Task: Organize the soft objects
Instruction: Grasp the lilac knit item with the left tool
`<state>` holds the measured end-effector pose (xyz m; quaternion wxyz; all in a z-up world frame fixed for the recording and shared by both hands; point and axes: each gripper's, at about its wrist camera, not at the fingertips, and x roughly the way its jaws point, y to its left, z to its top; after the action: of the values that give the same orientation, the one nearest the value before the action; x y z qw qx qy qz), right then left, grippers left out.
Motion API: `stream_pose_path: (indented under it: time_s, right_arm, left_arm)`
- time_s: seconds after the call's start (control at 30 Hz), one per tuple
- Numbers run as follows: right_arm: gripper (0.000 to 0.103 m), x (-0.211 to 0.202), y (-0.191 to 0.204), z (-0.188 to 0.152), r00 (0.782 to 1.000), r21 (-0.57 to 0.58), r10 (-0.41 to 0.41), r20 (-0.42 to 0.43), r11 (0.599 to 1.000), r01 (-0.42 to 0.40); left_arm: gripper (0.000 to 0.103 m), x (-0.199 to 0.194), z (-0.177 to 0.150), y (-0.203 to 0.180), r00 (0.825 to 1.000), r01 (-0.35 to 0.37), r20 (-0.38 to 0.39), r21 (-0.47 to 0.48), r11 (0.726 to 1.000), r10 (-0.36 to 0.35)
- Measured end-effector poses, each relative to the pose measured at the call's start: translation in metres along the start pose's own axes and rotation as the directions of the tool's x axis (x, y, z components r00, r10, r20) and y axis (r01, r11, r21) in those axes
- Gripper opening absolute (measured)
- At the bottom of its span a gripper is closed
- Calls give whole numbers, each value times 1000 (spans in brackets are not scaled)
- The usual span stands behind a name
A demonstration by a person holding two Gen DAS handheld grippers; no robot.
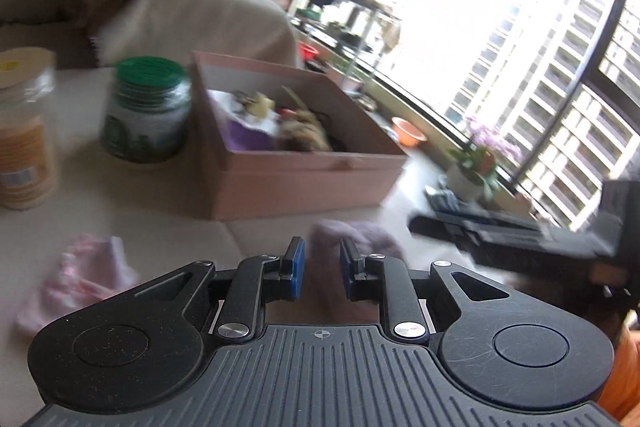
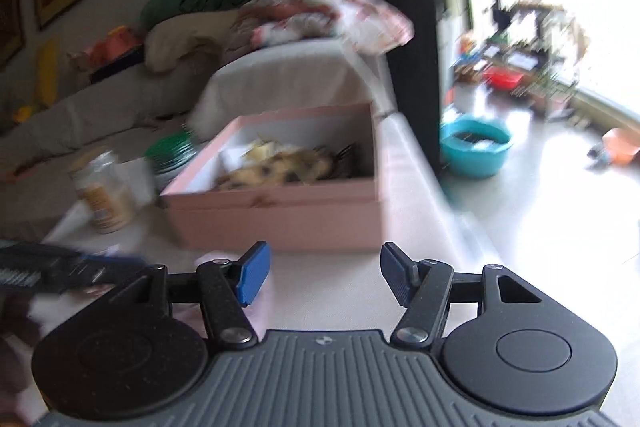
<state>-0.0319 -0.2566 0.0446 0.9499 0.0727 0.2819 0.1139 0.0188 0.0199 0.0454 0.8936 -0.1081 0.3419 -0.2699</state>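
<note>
A pink box (image 1: 304,183) stands on the pale table and holds several soft toys (image 1: 280,125); it also shows in the right wrist view (image 2: 280,215). My left gripper (image 1: 322,269) is partly closed around a mauve fluffy object (image 1: 356,235) that lies between and beyond its blue pads; contact is unclear. A pink-and-white soft cloth (image 1: 80,279) lies on the table to the left. My right gripper (image 2: 320,275) is open and empty, just in front of the box. It shows at the right of the left wrist view (image 1: 500,231).
A green-lidded jar (image 1: 146,111) and a yellow-labelled jar (image 1: 24,131) stand left of the box. A sofa with blankets (image 2: 280,67) lies behind the table. A teal basin (image 2: 474,147) sits on the floor by the window. A potted plant (image 1: 480,159) stands beyond the table.
</note>
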Motion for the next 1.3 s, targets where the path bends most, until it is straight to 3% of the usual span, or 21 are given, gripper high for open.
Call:
stream_pose_path:
  time_s: [0.07, 0.17, 0.27, 0.37, 0.5, 0.67, 0.87, 1.1, 1.3]
  right_arm:
    - [62, 8, 10, -5, 996, -3, 72, -49, 997, -73]
    - [62, 19, 33, -12, 982, -25, 158, -99, 987, -161]
    - [62, 23, 64, -18, 954, -82, 263, -142, 958, -276]
    - [62, 15, 91, -24, 945, -176, 294, -141, 932, -316]
    - [62, 6, 95, -21, 957, -204, 273, -96, 936, -288]
    - [62, 7, 78, -14, 990, -167, 137, -41, 976, -142]
    - [62, 9, 53, -11, 999, -101, 47, -7, 994, -47]
    - [65, 15, 29, -15, 999, -38, -40, 11, 998, 41]
    - [65, 26, 12, -26, 999, 42, -40, -19, 998, 41]
  left_arm:
    - [21, -10, 2, 18, 994, -101, 32, -30, 994, 102]
    - [21, -28, 0, 52, 968, -239, 59, -106, 965, 246]
    - [21, -45, -6, 82, 944, -308, 60, -194, 931, 325]
    - [21, -56, -15, 102, 934, -335, 41, -248, 909, 355]
    - [21, -55, -25, 108, 941, -321, 12, -274, 907, 337]
    - [27, -32, -28, 87, 962, -263, 13, -247, 933, 274]
    - [28, -20, -30, 66, 991, -135, -7, -211, 968, 137]
    - [28, -45, -14, 43, 984, -133, 96, -142, 981, 147]
    - [28, -46, -11, 24, 994, -96, 49, -110, 989, 102]
